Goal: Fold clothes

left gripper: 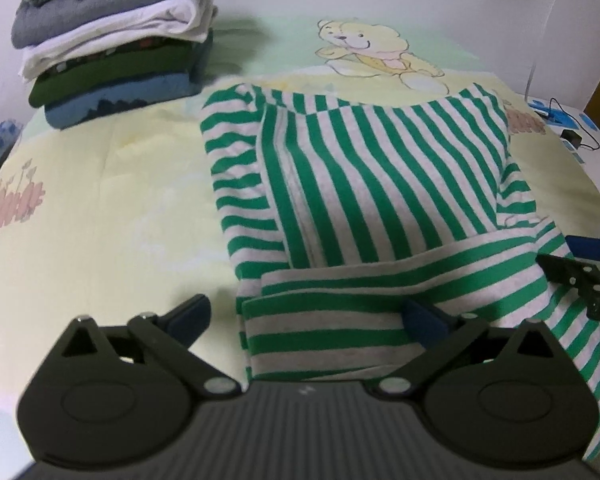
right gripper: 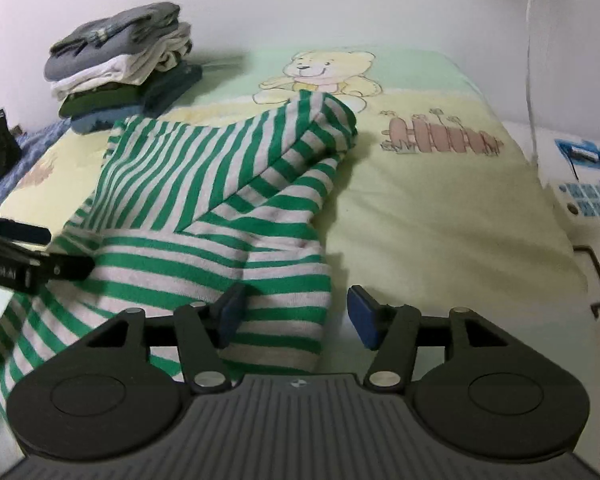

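- Green-and-white striped shirt (left gripper: 364, 200): spread on a bedspread (left gripper: 112, 200) printed with a yellow bear (left gripper: 376, 52); body panel with stripes running lengthwise, a sleeve folded crosswise over its near end.
- Left gripper (left gripper: 308, 318): jaws spread to their widest, released; right blue pad (left gripper: 426, 322) resting on the folded sleeve, left pad over bare bedspread at 9 o'clock of the sleeve edge; cloth between the pads but not pinched.
- Right gripper (right gripper: 298, 314): jaws parted, released; left blue pad (right gripper: 230, 312) on the near hem of the shirt, right pad (right gripper: 364, 316) over bare bedspread at 3 o'clock of the hem; nothing clamped.
- In the right wrist view, shirt (right gripper: 204, 208) lying from 9 to 12 o'clock, far corner humped up just before the bear (right gripper: 324, 72).
- Stack of folded clothes (left gripper: 116, 40): at 10 o'clock of the shirt, grey on top, white, dark green and blue beneath; close to the shirt's far left corner but apart from it.
- White side table (right gripper: 580, 184) with blue items: at 3 o'clock, beyond the bed edge.
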A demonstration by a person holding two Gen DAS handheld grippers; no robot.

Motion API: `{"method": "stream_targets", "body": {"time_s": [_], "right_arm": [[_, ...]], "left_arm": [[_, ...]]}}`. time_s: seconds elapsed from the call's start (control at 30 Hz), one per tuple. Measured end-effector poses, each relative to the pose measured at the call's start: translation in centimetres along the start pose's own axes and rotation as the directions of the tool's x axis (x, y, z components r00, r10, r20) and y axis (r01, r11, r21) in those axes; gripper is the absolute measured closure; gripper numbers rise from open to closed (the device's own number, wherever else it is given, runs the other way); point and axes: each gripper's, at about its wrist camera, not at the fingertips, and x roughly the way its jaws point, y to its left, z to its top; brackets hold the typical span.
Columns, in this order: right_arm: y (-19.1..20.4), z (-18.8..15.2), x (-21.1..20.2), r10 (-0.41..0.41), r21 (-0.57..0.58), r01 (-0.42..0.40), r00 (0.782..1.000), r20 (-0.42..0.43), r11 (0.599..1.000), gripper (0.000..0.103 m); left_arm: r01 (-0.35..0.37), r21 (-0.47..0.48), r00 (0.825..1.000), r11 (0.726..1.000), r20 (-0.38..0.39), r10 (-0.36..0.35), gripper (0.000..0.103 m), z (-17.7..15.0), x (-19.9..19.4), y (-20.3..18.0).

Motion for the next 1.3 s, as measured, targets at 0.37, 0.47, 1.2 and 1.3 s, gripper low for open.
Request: {"method": "stream_targets", "body": {"time_s": [0.37,0.47,1.2,1.3], "right_arm": [[0.5,-0.4,0.0,-0.04,0.038,0.04,0.999,0.018,0.998,0.044],[0.5,-0.4,0.0,-0.044,0.042,0.043,0.999,0.02,0.998,0.042],[1.6,1.4,0.6,-0.13,0.024,0.133,0.988,-0.087,0.991,0.031],[2.0,2.2,0.8,-0.156,0.047,0.163,0.979,-0.127,0.985,0.03]], "left_arm": [[0.005,-0.022,1.0,1.0,-0.021,-0.005,0.001,0.1,0.4,0.1],[0.015,-0.028,1.0,1.0,-0.025,-0.015,0.001,0.2,0.4,0.3],[0.125,-0.102,0.991,0.987,0.05,-0.12,0.0,-0.9,0.1,2.2],[0.102,-0.096,0.994,0.99,0.058,-0.097,0.0,-1.0,0.1,1.7]]}}
